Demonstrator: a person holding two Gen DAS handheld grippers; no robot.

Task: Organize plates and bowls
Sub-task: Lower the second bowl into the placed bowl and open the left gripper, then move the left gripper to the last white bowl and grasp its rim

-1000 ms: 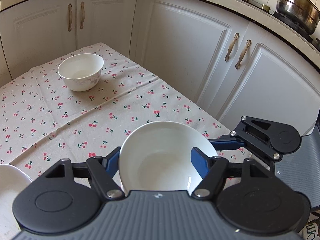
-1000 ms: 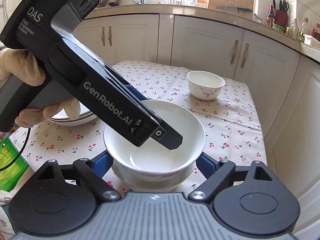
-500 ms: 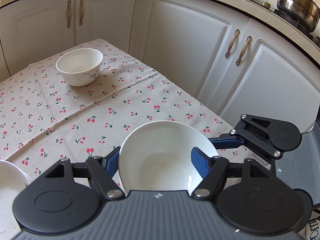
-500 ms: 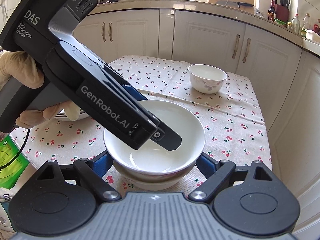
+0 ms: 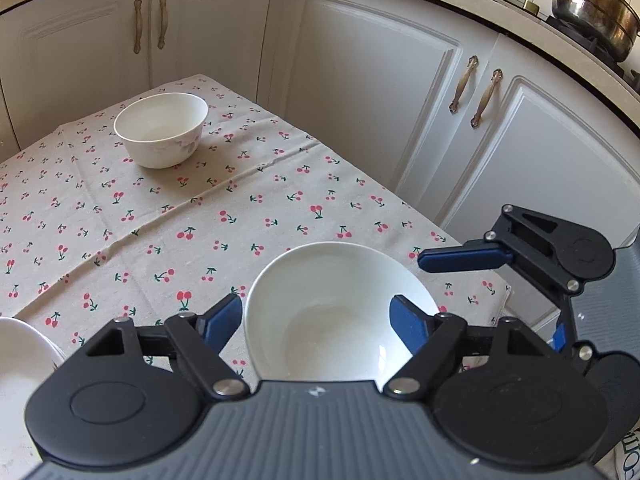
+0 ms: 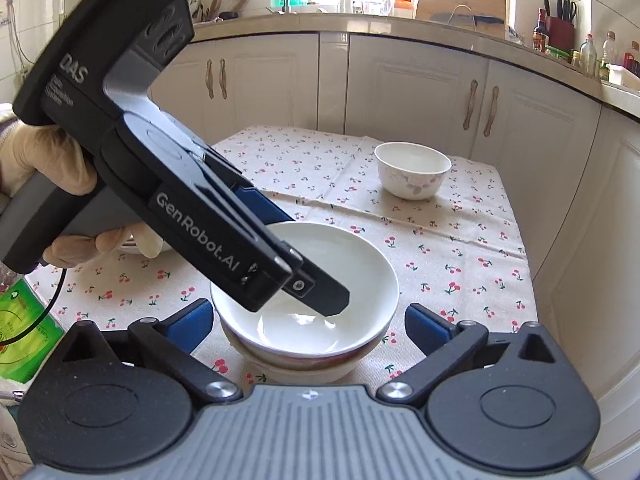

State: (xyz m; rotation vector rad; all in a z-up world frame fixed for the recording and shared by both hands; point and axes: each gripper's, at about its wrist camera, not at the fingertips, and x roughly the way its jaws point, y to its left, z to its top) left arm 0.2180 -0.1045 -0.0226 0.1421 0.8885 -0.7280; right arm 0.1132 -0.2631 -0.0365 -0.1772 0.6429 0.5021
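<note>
Bowls first: the wide white bowl [image 6: 308,292] now sits nested on another bowl [image 6: 300,368] straight ahead of the right claw [image 6: 308,320], between its blue fingers [image 6: 186,326], which have just been opening and stand clear of the rim on both sides. The left claw [image 5: 318,320] straddles that same rim, one pad inside, one outside; its jaws have just been opening too, and a gap shows at the outer pad, so that looks like a release. Done, by my reading: one stack made. Left to do: the small bowl [image 5: 162,130], far ahead of both claws on the cherry tablecloth [image 5: 120,216], and white dishes [image 5: 20,364] just left of the left claw.
</note>
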